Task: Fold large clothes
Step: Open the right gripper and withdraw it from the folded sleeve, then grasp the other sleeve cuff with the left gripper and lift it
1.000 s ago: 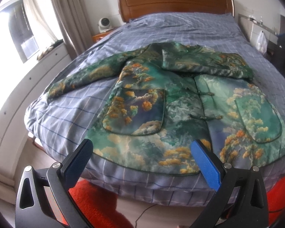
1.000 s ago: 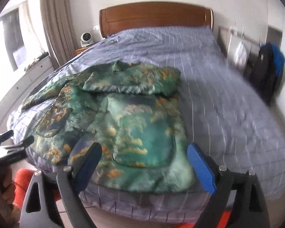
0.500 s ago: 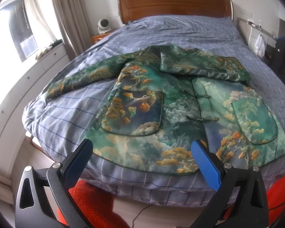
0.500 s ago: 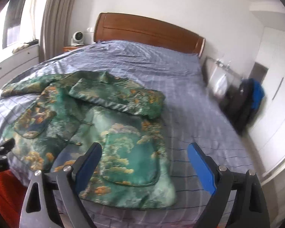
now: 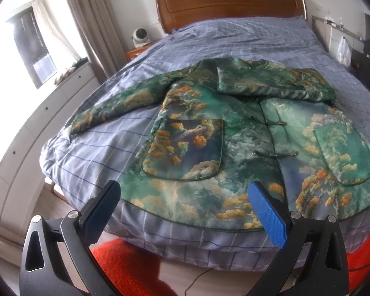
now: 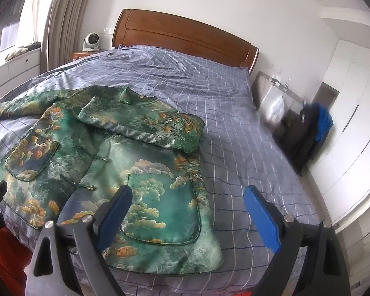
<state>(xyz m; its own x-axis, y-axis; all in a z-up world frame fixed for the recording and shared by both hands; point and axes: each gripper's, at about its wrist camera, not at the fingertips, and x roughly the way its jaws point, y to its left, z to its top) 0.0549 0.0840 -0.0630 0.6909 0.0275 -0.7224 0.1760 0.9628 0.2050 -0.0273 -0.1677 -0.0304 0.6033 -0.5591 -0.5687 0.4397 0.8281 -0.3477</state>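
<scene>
A green quilted jacket (image 5: 246, 133) with orange and white cloud print lies front up on the bed, hem toward me. Its right sleeve (image 5: 273, 85) is folded across the chest; its left sleeve (image 5: 116, 106) lies stretched out to the left. It also shows in the right wrist view (image 6: 125, 162). My left gripper (image 5: 185, 204) is open and empty, just off the hem near the foot of the bed. My right gripper (image 6: 187, 207) is open and empty, near the jacket's lower right corner.
The bed (image 5: 246, 39) has a blue checked cover and a wooden headboard (image 5: 229, 5). A red rug (image 5: 125, 266) lies on the floor below. A white cabinet (image 5: 37, 113) runs along the left. A dark bag (image 6: 305, 133) stands by the right wall.
The left gripper moved slightly in toward the hem. The right gripper swung its view rightward and rose, now over the jacket's right corner. The jacket has not moved.
</scene>
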